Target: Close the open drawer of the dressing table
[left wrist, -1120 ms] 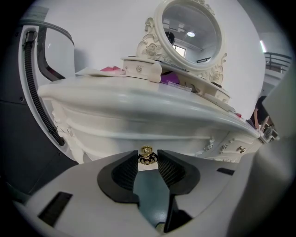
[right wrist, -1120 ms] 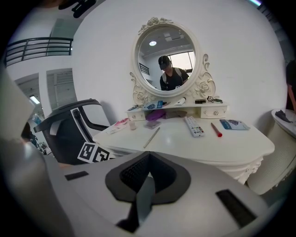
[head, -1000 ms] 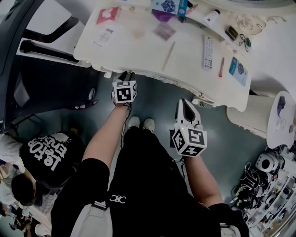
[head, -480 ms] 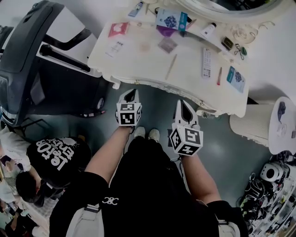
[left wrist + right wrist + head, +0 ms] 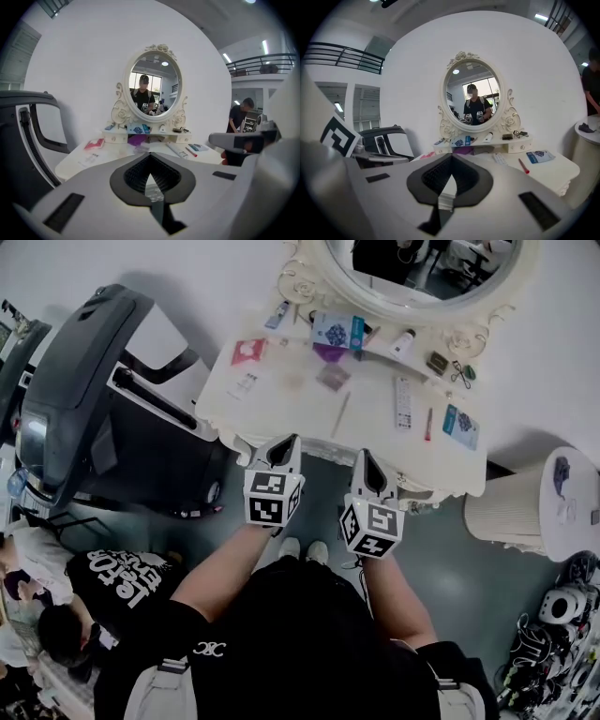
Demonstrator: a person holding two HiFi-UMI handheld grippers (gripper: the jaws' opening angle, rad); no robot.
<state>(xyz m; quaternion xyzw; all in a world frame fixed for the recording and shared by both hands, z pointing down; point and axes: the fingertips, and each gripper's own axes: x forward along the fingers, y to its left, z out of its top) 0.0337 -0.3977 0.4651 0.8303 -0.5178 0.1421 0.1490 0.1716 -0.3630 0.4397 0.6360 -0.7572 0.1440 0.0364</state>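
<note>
holding the left gripper [image 5: 285,442] and right gripper [image 5: 365,459] side by side at 6 o'clock of the dressing table [image 5: 281,395]. pressing both jaw pairs together, pinching nothing.

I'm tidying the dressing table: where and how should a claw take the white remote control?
Probably from above, pinching the remote control across its narrow width near the middle: it lies flat, long and slim, with bare tabletop on one side and the red pen lying apart on the other.
</note>
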